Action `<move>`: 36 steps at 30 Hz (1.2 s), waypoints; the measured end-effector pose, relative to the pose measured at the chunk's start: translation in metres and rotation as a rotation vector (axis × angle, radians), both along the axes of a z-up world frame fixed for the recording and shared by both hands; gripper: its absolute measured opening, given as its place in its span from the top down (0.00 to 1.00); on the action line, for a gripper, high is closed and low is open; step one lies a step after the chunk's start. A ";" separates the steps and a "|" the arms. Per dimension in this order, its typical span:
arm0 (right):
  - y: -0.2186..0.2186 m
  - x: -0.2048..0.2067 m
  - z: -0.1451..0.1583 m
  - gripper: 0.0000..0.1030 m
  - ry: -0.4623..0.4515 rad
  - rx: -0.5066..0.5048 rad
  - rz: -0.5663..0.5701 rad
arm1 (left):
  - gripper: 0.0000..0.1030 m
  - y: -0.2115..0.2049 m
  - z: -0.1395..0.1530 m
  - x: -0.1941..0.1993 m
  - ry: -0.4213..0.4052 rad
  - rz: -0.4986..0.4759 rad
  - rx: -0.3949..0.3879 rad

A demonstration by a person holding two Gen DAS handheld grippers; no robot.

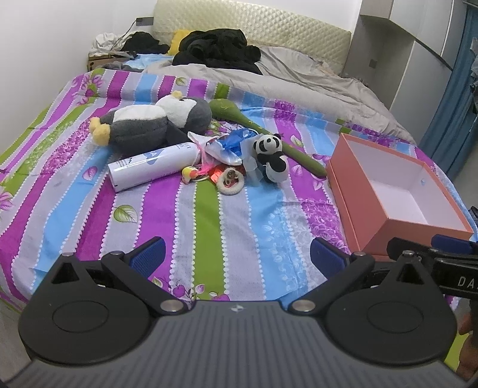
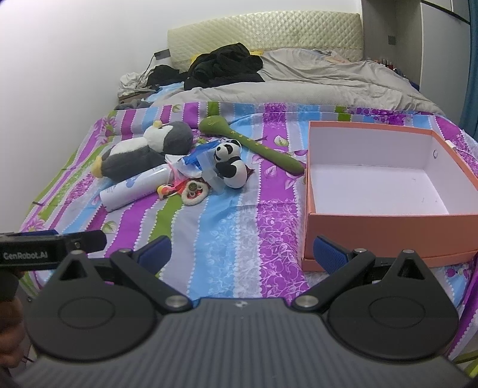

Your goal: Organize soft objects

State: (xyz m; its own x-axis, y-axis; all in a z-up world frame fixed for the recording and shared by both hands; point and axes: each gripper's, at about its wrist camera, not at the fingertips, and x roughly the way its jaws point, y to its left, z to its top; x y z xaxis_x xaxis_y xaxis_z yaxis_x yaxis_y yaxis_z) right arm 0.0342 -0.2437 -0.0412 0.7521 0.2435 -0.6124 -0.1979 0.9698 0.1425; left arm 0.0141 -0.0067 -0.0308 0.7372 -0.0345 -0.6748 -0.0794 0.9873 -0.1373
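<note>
A grey and white plush penguin lies on the striped bedsheet. Beside it sits a small plush panda, with a long green plush stick behind it. A white fuzzy ring lies among small bits. An empty orange box stands open at the right. My left gripper and right gripper hover open near the bed's front, well short of the toys, nothing between their fingers.
A white spray can and a crumpled blue and white plastic bag lie in the pile. A grey duvet and black clothes cover the bed's far end, under a padded headboard.
</note>
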 end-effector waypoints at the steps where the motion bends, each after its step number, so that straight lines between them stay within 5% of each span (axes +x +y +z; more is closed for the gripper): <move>1: 0.000 0.000 0.000 0.00 0.002 0.001 -0.001 | 0.00 0.000 -0.001 0.000 0.001 0.000 -0.001; 36: 0.002 0.012 -0.018 0.00 0.037 0.033 -0.005 | 0.00 0.009 -0.026 0.018 0.048 -0.026 -0.021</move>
